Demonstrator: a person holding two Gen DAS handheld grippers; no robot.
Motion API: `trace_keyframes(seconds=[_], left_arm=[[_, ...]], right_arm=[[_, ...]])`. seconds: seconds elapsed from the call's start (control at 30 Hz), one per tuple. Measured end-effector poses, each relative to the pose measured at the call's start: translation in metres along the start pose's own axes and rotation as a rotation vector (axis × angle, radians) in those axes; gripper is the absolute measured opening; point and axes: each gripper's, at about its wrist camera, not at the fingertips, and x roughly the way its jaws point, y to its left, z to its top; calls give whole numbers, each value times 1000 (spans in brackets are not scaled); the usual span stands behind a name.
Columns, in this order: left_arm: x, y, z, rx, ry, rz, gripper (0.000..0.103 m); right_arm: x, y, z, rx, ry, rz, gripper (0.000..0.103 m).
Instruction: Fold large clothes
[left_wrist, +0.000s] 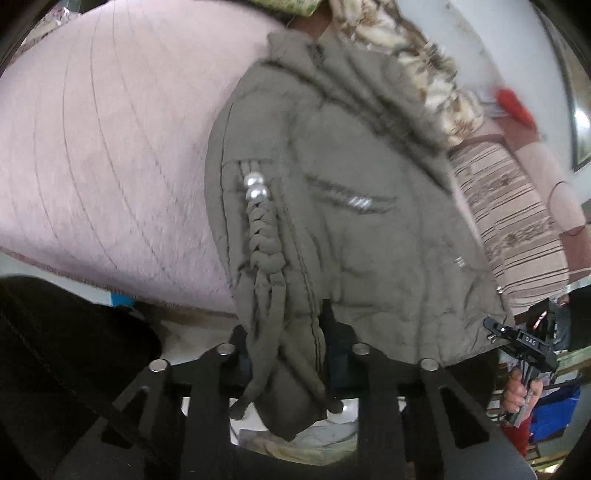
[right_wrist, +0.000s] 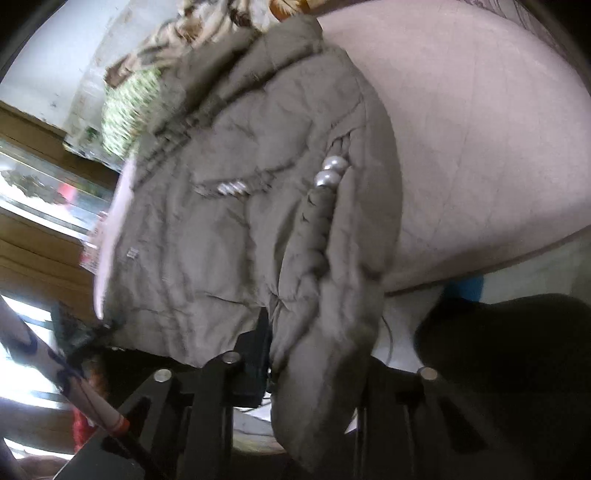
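Observation:
A grey-brown padded jacket (left_wrist: 351, 206) with a braided cord and two pearl beads (left_wrist: 255, 186) lies folded on the pink bed, its lower edge hanging over the bed's near side. My left gripper (left_wrist: 286, 354) is shut on the jacket's hem, cloth and cords bunched between its fingers. The right gripper (left_wrist: 524, 343) shows at the jacket's right corner, held by a hand. In the right wrist view the jacket (right_wrist: 229, 229) fills the middle and my right gripper (right_wrist: 310, 365) is shut on its hanging edge; the beads (right_wrist: 330, 171) show there too.
The pink quilted bed cover (left_wrist: 99, 158) spreads to the left. A patterned blanket (left_wrist: 424, 66) and a striped cushion (left_wrist: 513, 221) lie beyond the jacket. A dark garment (left_wrist: 66, 350) sits at lower left. Wooden furniture (right_wrist: 33, 258) stands at the left of the right wrist view.

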Motion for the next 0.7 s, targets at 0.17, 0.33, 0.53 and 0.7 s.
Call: trace_keyframes(seconds=[0.17,0.33,0.53,0.7], left_arm=[[-36,-25,45,5,-108,-52,19],[-57,-61,126,19,-223,-28,19],[-61,-112,251,45,-316,65,19],[-5,-127,361,-15,-290,162,19]], right_arm=[[-31,30,32,-28,-66,90,21],[-63,67,104,-54,-189,110,21],[-75,125,212,-74,-305,72,21],[-51,144,304,-44,-343,-73,21]])
